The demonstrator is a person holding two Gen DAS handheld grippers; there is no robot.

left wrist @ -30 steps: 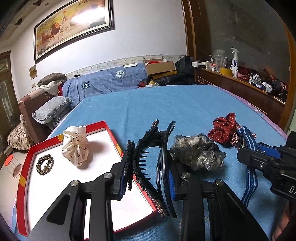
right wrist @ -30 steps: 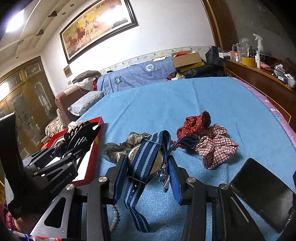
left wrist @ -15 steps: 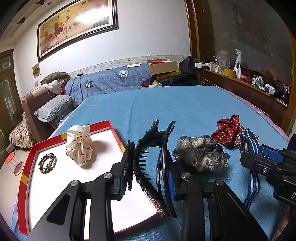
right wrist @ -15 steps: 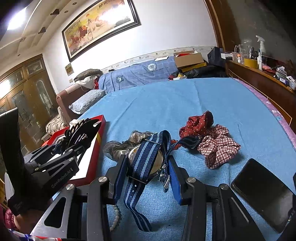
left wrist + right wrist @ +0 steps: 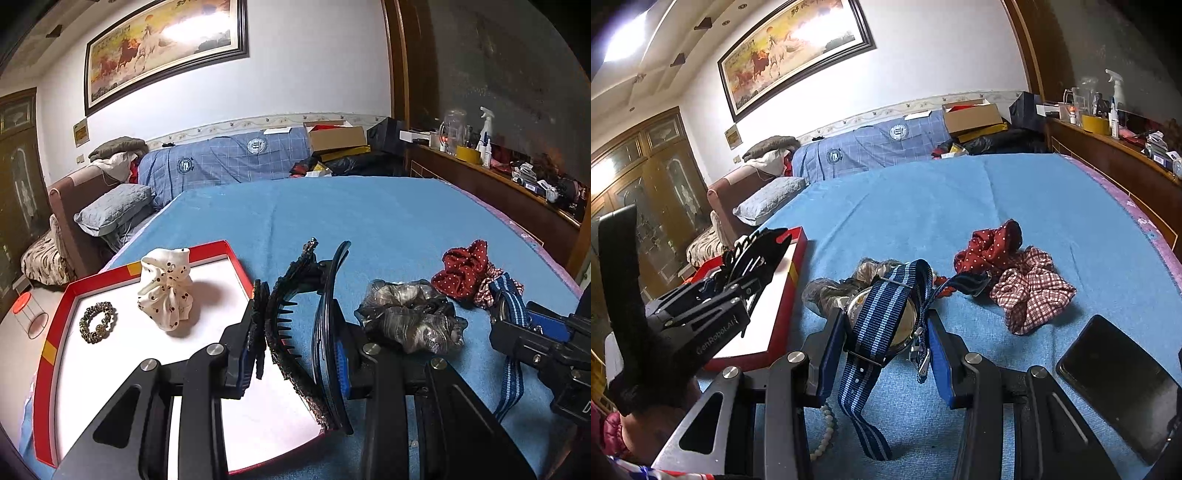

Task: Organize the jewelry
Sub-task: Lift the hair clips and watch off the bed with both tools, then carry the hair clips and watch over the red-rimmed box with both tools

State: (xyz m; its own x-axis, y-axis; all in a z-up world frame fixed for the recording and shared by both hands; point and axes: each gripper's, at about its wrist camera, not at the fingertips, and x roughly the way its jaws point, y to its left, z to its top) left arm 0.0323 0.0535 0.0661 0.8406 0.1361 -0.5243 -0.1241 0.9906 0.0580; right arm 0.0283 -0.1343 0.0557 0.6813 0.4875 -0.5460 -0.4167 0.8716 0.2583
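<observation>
My left gripper (image 5: 295,339) is shut on a bundle of black headbands (image 5: 280,314), one toothed and one smooth, held over the right edge of the red-rimmed white tray (image 5: 48,350). In the tray lie a cream dotted scrunchie (image 5: 166,291) and a small leopard-print hair ring (image 5: 98,321). My right gripper (image 5: 886,332) is shut on a watch (image 5: 882,317) whose blue striped strap hangs down over the blue bedspread. In the right wrist view the left gripper (image 5: 746,266) shows at the left, over the tray (image 5: 783,295).
On the bedspread lie a grey scrunchie (image 5: 410,321), a red dotted scrunchie (image 5: 990,247) and a checked scrunchie (image 5: 1034,291). A black phone (image 5: 1119,384) sits at the near right. A pale bead bracelet (image 5: 827,432) lies under the right gripper. A cluttered wooden ledge (image 5: 1115,155) runs along the right.
</observation>
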